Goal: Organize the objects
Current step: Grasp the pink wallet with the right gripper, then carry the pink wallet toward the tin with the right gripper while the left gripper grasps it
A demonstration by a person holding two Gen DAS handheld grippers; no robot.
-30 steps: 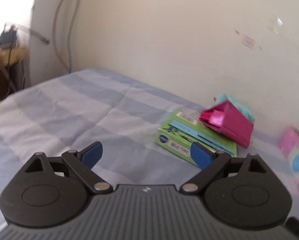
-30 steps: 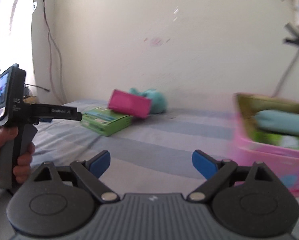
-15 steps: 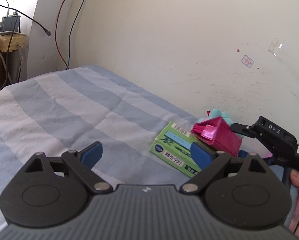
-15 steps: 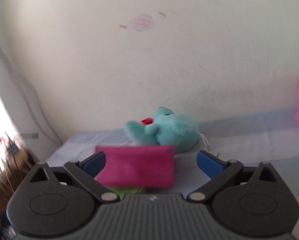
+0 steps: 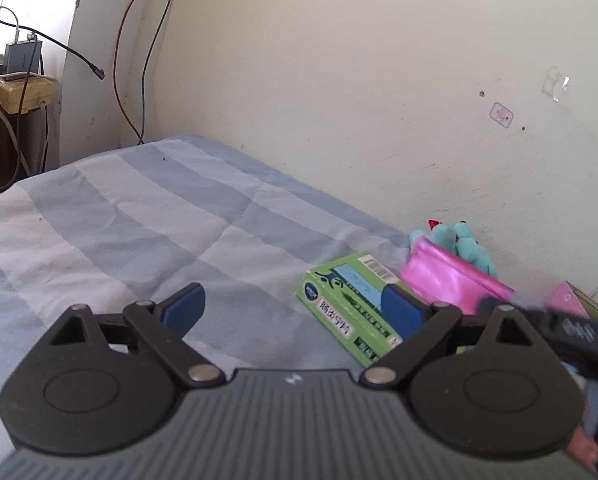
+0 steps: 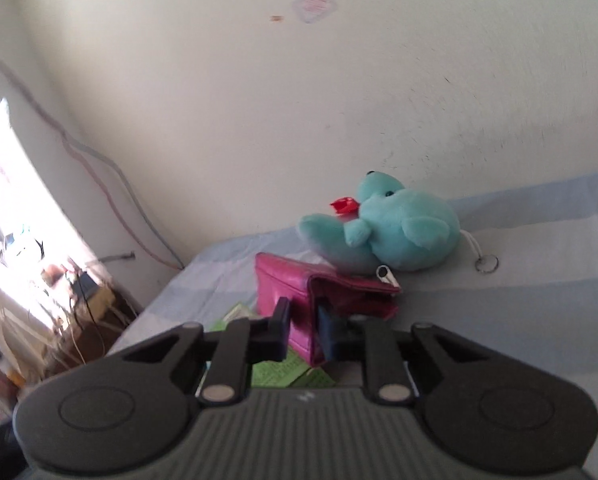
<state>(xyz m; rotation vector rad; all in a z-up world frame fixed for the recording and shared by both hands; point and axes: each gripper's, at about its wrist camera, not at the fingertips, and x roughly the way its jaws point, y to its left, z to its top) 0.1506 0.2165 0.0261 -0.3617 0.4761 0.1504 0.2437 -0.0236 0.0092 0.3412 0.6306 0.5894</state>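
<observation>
A: Left gripper [image 5: 295, 308]?
B: Spread wide, empty, over the bed [image 5: 139, 216]; green box [image 5: 349, 304] just ahead.
A: Right gripper [image 6: 304, 326]?
B: Clamped on pink wallet [image 6: 323, 296], which lies on the box near the wall edge, against the teal plush [image 6: 395, 232]. Lift straight, don't drag the box.

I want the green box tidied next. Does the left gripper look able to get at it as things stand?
Probably yes. The left gripper is open and empty, and the green box lies on the bed just ahead. The pink wallet overlaps its far end, but the right gripper is shut on it.
</observation>
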